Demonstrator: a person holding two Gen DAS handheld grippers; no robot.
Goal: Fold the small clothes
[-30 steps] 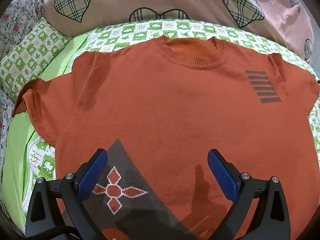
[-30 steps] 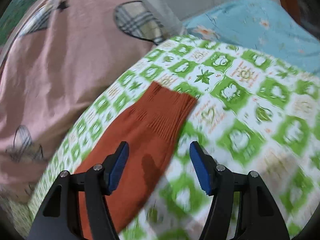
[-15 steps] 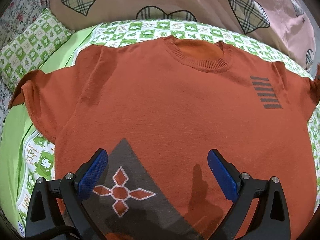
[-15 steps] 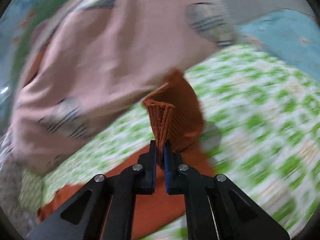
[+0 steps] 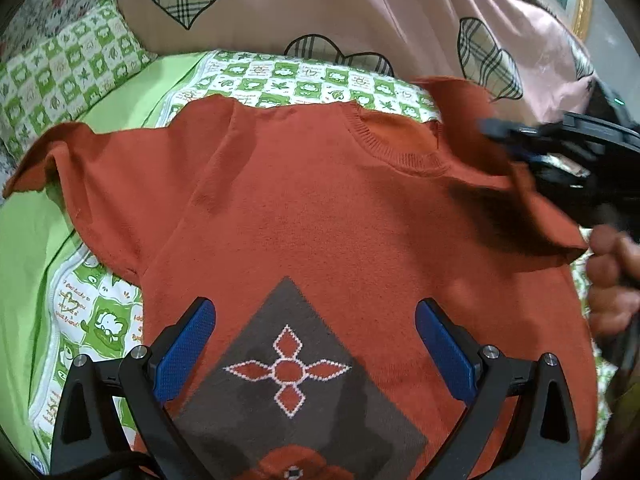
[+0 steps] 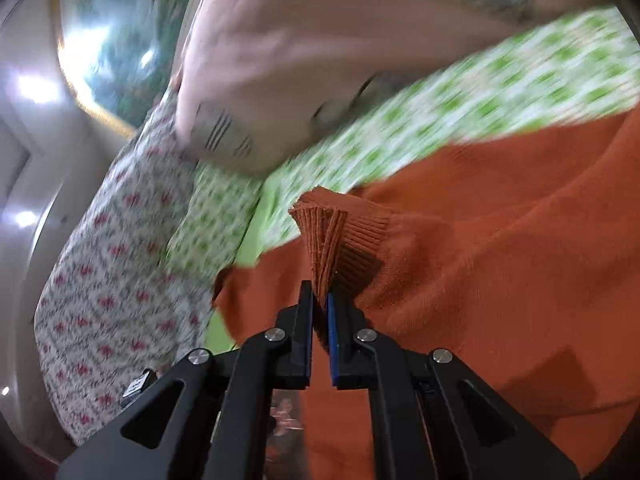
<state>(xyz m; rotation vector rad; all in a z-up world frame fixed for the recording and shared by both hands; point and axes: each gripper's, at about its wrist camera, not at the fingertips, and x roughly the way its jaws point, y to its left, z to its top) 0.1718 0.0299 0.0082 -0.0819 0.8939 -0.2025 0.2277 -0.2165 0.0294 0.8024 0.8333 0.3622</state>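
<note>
Sweater (image 5: 320, 216) flat on the bed (image 5: 32, 264). Right gripper (image 6: 319, 312), clamped on the sleeve cuff (image 6: 336, 236), holds it above the collar (image 5: 404, 152); left gripper (image 5: 316, 344), wide open and empty, hovers over the hem.

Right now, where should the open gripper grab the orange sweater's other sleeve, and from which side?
Take the left sleeve at its outer end, coming in from the sweater's left edge. That end sticks out flat over the green bedsheet with nothing on it, so the left gripper, which is open, can probably pinch it. The right gripper holds the other sleeve's ribbed cuff the same way.
</note>
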